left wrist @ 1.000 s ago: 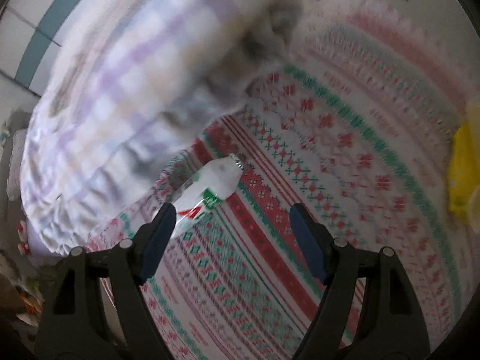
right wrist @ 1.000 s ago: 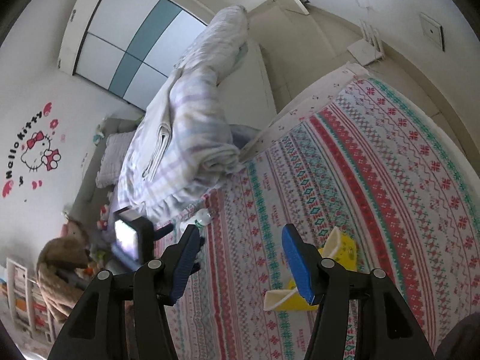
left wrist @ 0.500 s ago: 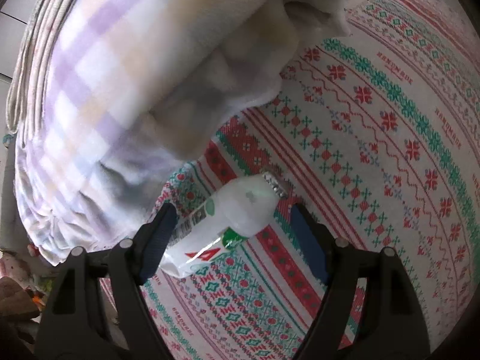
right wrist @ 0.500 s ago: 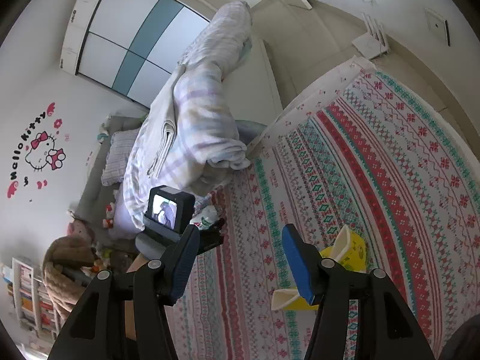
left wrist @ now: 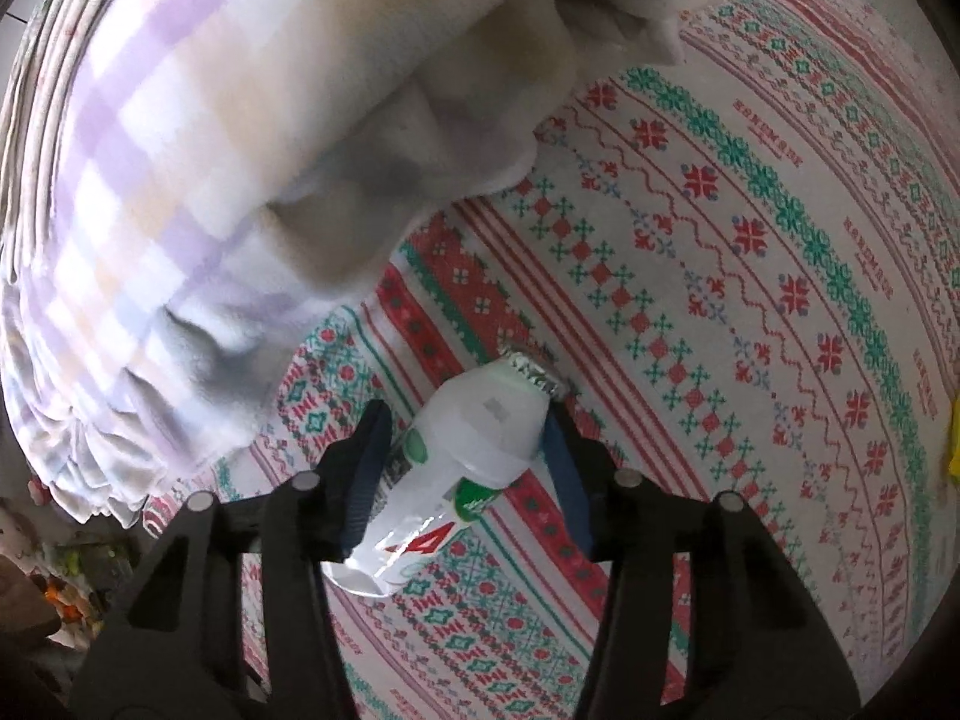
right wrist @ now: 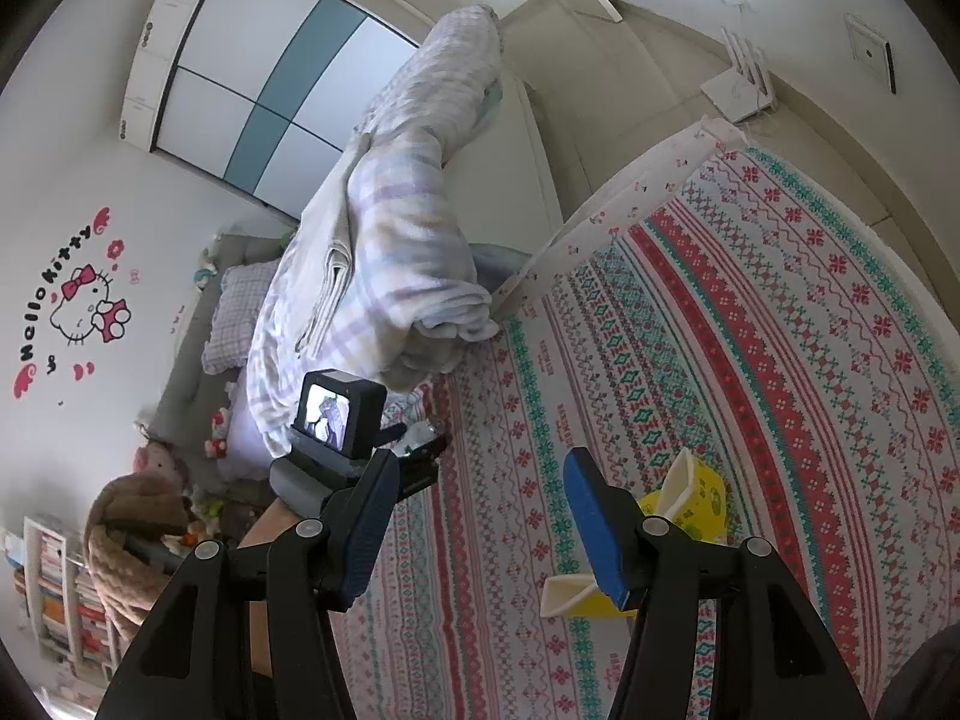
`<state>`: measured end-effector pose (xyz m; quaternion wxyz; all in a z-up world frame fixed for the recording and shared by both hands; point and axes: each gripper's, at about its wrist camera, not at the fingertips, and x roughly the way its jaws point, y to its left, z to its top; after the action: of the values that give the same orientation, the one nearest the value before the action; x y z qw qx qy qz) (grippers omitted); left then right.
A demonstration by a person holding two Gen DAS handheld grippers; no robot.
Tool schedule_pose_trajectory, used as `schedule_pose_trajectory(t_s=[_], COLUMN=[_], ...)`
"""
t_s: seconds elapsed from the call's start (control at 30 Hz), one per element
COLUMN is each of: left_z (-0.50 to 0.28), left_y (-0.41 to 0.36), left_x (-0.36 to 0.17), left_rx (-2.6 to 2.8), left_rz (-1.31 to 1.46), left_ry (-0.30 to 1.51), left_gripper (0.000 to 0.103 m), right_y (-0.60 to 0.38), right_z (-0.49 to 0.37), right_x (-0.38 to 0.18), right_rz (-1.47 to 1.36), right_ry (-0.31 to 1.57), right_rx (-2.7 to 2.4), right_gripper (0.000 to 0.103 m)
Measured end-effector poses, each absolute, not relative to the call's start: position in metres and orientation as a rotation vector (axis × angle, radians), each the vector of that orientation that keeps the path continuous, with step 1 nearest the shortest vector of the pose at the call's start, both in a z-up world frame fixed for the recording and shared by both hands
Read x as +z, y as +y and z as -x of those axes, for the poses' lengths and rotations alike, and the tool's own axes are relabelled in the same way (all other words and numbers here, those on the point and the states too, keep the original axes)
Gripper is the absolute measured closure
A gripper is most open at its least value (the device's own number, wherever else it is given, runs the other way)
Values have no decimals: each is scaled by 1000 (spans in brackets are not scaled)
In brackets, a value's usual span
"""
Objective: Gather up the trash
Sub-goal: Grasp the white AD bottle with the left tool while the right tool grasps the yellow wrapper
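A small white plastic bottle (left wrist: 480, 444) with a foil top and a green and red label lies on the patterned bedspread (left wrist: 690, 312). My left gripper (left wrist: 465, 420) points down over it, its jaws closing, and both blue pads touch the bottle's sides. In the right wrist view the left gripper (right wrist: 420, 447) and its camera sit at the foot of the blanket roll, a forearm behind them. My right gripper (right wrist: 480, 477) hangs open above the bedspread (right wrist: 750, 300) with nothing between its fingers. A yellow bin (right wrist: 696, 495) with a white flap lid stands just behind its right finger.
A rolled lilac-checked blanket (left wrist: 210, 150) lies right beside the bottle and runs up the bed (right wrist: 408, 228). The yellow bin shows at the far right edge (left wrist: 954, 438). Pillows, soft toys and a bookshelf (right wrist: 54, 600) stand at the left; a wardrobe (right wrist: 258, 78) is behind.
The left gripper came down over the bottle and its jaws narrowed from wide open until the pads reached the bottle's sides. The right gripper stayed still.
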<state>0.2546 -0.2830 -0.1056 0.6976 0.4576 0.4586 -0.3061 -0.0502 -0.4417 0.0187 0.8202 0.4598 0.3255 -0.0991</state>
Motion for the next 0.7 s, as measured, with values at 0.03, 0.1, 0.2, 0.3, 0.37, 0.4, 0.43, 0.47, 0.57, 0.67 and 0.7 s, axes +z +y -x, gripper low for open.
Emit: schedule_pose_trajectory(t_s=[0.03,0.1,0.2,0.3,0.37,0.4,0.43,0.47,0.57,0.67,0.7], left_z=[-254,-250,-246,-242,-239,-238,-235,-235,-229,-221,-218], left_y=[-282,-275,-264,-252,-244,-238,-231,-226,-203,-174,-164], left_x=[-106,-111,-115,-115,-116,-116,-115,-112,-102,-84,-79], left_rx=[-679,-665,-633,-611,-604,-598,-587,-584,-584,-588,-594], left_rz=[-1025,-1023,-1018,-1004,-986,-970,-946,-927,-814,-680,-633], left_ry=[1031,1051,1073,1094,1106,1113,1117,1119,1113,1095,1091], left_gripper=[51,55,57,57,58,58,58,58,59,59,59], right_y=[-442,-442,-441,-442,-444,-445,-446,-447,-452,-455,-456], right_z=[51,52,54,56,57,57,58,60,62,61,60], right_x=[19,20,21,22,20,19,18,17,10,-1,-6], right_rz=[-980,-980,-978,-980,-980,-982,-983,-981,-952,-945,-940], right_ry=[692,691,690,689,695,703,711,717,766,819,835], right_rx=[-212,-210,-210,-210,-213,-218,-225,-232,-283,-310,-316], right_gripper=[44,44,44,44,44,44,44,44,44,44,44])
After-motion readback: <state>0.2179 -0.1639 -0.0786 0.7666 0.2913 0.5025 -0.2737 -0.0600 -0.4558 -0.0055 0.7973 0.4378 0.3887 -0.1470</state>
